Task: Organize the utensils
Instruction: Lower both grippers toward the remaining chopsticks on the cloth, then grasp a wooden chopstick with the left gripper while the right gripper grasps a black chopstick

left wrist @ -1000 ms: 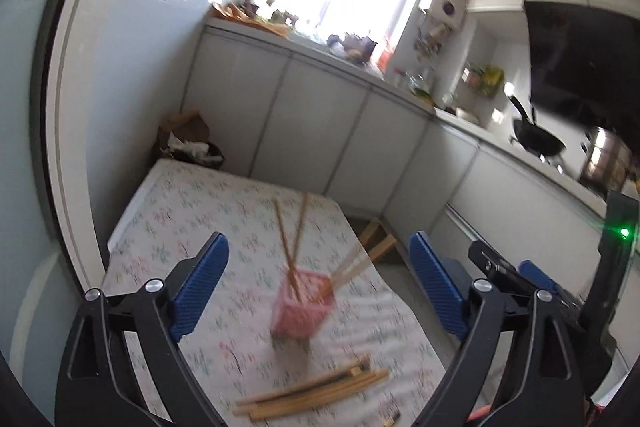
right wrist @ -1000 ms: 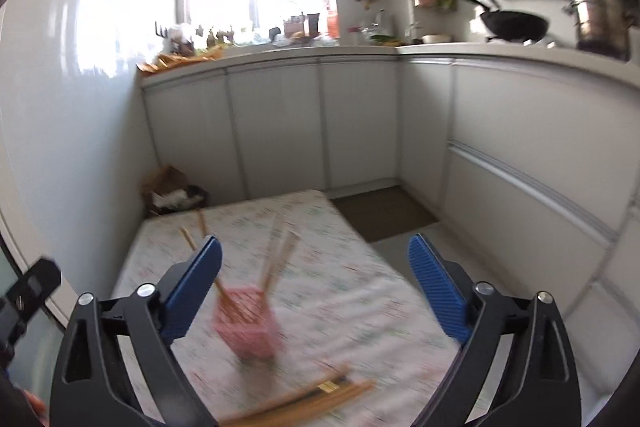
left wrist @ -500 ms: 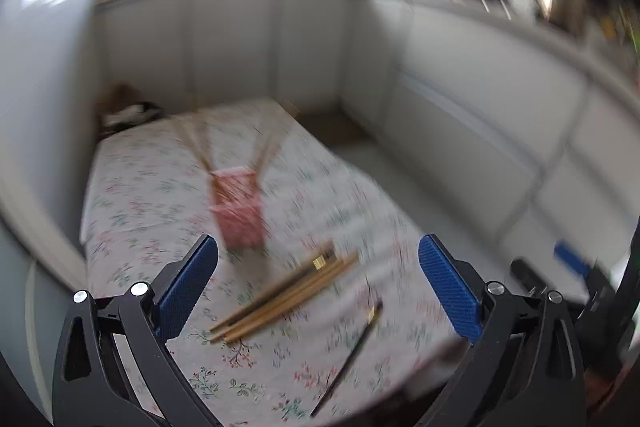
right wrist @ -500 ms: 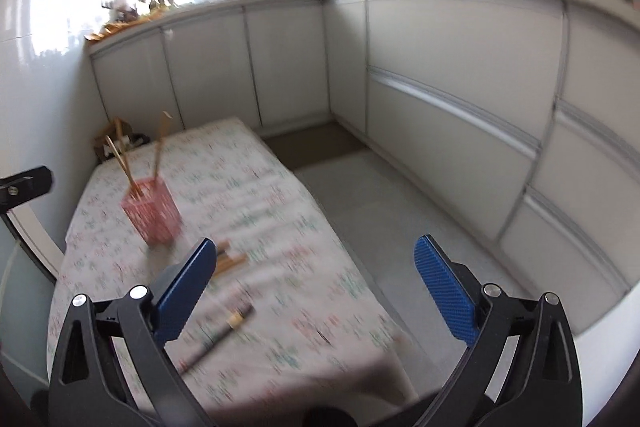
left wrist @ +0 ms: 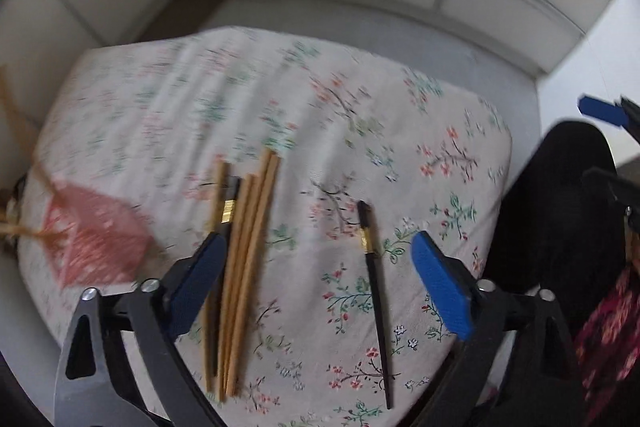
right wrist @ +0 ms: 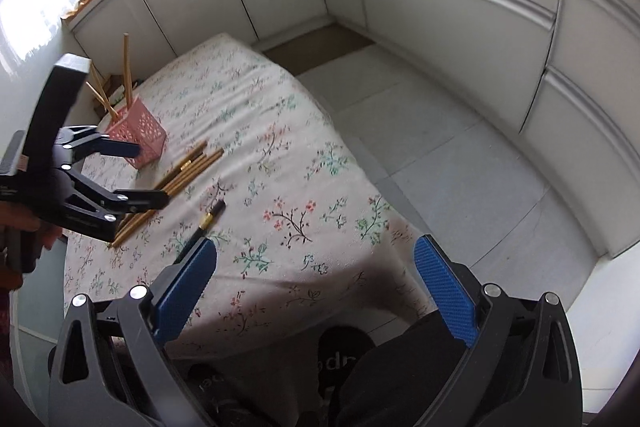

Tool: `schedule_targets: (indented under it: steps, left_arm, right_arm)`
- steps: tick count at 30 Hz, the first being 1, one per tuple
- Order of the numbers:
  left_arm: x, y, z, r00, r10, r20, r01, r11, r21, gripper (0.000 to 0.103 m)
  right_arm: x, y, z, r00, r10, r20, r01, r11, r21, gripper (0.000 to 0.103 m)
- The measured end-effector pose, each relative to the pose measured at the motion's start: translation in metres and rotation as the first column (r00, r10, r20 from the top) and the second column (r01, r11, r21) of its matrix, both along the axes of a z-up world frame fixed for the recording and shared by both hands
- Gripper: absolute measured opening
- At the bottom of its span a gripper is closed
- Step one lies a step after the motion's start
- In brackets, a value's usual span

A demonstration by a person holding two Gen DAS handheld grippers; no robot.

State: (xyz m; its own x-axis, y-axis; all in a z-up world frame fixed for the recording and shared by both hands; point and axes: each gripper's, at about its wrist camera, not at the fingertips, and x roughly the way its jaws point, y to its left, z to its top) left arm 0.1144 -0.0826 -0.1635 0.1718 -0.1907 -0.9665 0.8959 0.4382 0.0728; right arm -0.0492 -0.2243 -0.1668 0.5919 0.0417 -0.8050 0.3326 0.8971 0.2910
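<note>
white kitchen cabinets (right wrist: 460, 39) wrap round a low bench (right wrist: 304, 163) under a flowered cloth. the pink holder (right wrist: 140, 139) stands at its far left with a few chopsticks upright in it, a bundle of wooden chopsticks (left wrist: 244, 259) lies just beside it, and one black chopstick (left wrist: 374, 267) lies apart, nearer the edge. the left gripper (left wrist: 316, 287) hangs over the loose sticks, jaws spread and empty, and the right gripper (right wrist: 316, 291) waits at the bench's near edge, jaws spread too.

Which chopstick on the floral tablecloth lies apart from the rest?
The black chopstick with a gold band, alone to the right; the wooden chopsticks lie bundled by the pink basket.
</note>
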Motion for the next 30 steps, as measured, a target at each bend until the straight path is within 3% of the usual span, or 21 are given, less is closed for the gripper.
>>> schedule_targets:
  steps: [6, 11, 16, 21, 25, 27, 30]
  left_arm:
    - [0.024, -0.016, -0.026, 0.997, -0.043, -0.057, 0.045, 0.998, 0.051, 0.063]
    - [0.038, -0.022, -0.040, 0.992, -0.059, -0.111, 0.068, 0.995, 0.076, 0.054]
    - [0.049, -0.028, -0.052, 0.990, -0.061, -0.130, 0.072, 0.994, 0.087, 0.054]
    - [0.064, -0.032, -0.073, 0.978, -0.064, -0.197, 0.089, 0.989, 0.121, 0.054]
    - [0.078, -0.029, -0.074, 0.960, -0.074, -0.269, 0.099, 0.992, 0.084, 0.055]
    - [0.084, -0.030, -0.077, 0.964, -0.049, -0.260, 0.077, 0.992, 0.098, 0.048]
    - [0.084, -0.030, -0.078, 0.983, -0.014, -0.180, 0.044, 0.986, 0.163, 0.038]
  right_arm:
    - [0.008, -0.003, -0.011, 1.000, -0.002, -0.022, 0.003, 1.000, 0.029, 0.096]
    - [0.014, -0.008, -0.018, 0.999, -0.014, -0.039, 0.015, 0.999, 0.042, 0.096]
    - [0.020, -0.010, -0.023, 0.999, -0.014, -0.051, 0.016, 0.998, 0.054, 0.096]
    - [0.028, -0.006, -0.025, 0.998, 0.000, -0.059, 0.003, 0.999, 0.048, 0.096]
    - [0.033, -0.008, -0.029, 0.997, -0.008, -0.079, 0.013, 0.998, 0.055, 0.096]
    - [0.034, -0.009, -0.030, 0.996, -0.015, -0.088, 0.020, 0.998, 0.057, 0.096]
    - [0.033, -0.011, -0.029, 0.995, -0.030, -0.094, 0.036, 0.998, 0.057, 0.096]
